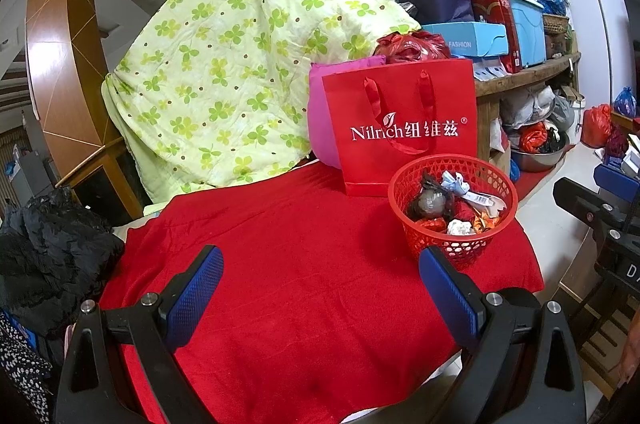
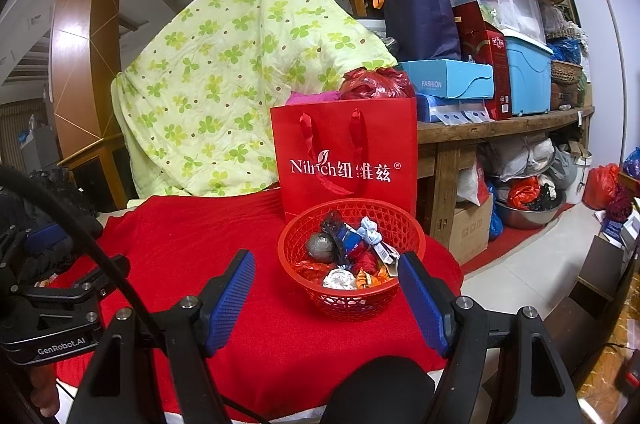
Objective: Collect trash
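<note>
A red plastic mesh basket stands on a red cloth. It holds several pieces of trash: a grey crumpled ball, a white crumpled wad, orange and red wrappers, and a blue-white wrapper. My left gripper is open and empty over the cloth, left of the basket. My right gripper is open and empty, its fingers either side of the basket's near rim. The left gripper also shows at the left edge of the right wrist view.
A red paper bag stands right behind the basket. A green-patterned quilt hangs behind. A wooden shelf with boxes is at the right. Black fabric lies at the left.
</note>
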`<state>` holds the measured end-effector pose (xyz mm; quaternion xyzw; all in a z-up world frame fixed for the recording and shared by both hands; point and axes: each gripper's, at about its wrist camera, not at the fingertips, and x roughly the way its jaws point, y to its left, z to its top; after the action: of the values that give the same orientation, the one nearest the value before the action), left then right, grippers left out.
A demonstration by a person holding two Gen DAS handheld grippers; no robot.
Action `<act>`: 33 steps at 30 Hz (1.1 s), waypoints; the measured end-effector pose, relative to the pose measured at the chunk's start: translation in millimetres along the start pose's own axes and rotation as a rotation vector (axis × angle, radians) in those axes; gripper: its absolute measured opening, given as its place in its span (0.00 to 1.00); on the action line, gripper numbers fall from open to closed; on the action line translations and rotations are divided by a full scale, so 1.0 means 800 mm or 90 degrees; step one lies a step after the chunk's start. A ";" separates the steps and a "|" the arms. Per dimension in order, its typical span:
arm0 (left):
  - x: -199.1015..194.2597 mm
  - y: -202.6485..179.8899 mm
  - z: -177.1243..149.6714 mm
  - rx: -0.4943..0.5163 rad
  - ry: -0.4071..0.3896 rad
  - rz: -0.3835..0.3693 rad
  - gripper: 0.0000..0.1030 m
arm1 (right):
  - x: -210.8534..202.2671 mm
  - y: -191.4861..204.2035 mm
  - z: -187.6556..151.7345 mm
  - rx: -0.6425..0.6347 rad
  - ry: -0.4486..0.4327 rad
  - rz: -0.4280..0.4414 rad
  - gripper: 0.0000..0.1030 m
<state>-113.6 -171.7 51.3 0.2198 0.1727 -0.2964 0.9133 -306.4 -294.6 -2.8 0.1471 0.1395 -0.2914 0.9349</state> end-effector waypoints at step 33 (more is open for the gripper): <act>0.003 0.006 -0.011 0.006 0.008 -0.003 0.95 | 0.008 -0.007 -0.006 0.001 0.005 0.001 0.75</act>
<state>-110.4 -165.0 44.0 0.2258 0.1777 -0.2981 0.9103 -305.5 -300.9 -10.3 0.1493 0.1430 -0.2901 0.9344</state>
